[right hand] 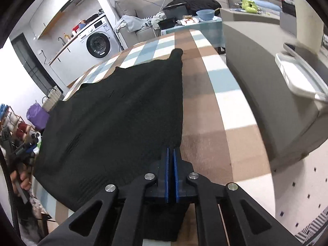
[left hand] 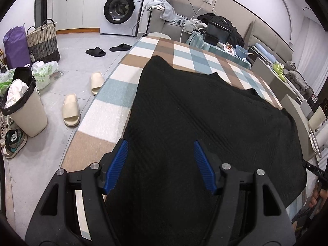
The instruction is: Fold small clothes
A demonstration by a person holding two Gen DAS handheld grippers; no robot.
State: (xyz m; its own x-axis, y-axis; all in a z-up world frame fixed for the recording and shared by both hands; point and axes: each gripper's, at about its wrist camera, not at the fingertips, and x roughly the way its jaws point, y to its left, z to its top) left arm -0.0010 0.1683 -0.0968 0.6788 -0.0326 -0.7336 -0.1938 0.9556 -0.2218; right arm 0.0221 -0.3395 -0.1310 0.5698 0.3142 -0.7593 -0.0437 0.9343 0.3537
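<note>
Now, the black knit garment lies spread over the checked surface, its far corners pointing toward the washing machine. It looks soft and floppy, a ribbed knit that should drape and sag when lifted, light enough for a pinch at one edge, and probably grippy rather than slick. Best hold, I'd say, is right at a hem corner, both layers together, so the fold carries flat.

Left tool: blue pads standing well apart over the near edge of the cloth, nothing pinched between them. Right tool: pads drawn together, only a sliver between, at the garment's near right edge; the fabric runs up to and under the fingers, so it appears clamped on that edge, though the pinch itself is hidden.
</note>
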